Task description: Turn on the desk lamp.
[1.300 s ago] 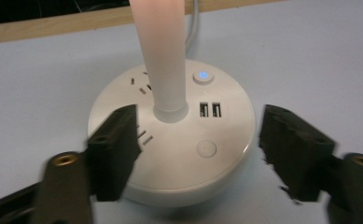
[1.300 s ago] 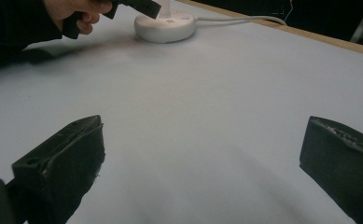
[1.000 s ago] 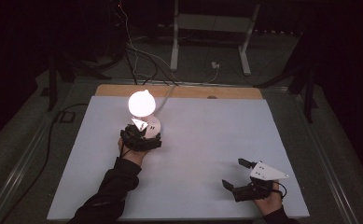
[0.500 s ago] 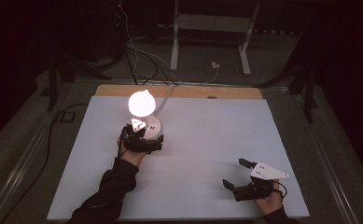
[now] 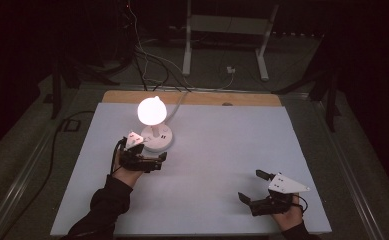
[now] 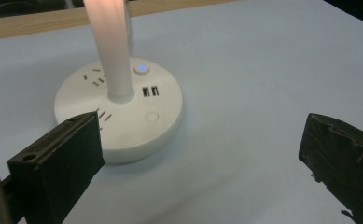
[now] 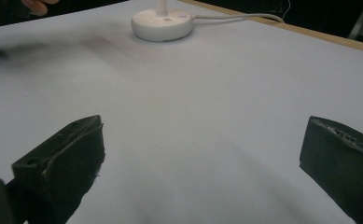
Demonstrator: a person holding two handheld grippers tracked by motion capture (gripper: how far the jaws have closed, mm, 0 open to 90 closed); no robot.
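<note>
Your left gripper [image 6: 202,154] sits spread and empty, with the lit lamp's round base [image 6: 118,109] just ahead of its left jaw. If you mean to press a button [image 6: 142,68], approach it with one jaw tip. Your right gripper [image 7: 202,168], also spread and empty, rests well apart.

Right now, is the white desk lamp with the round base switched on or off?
On. The white desk lamp's globe head glows brightly in the high view, and a small blue button is lit on its round white base.
</note>
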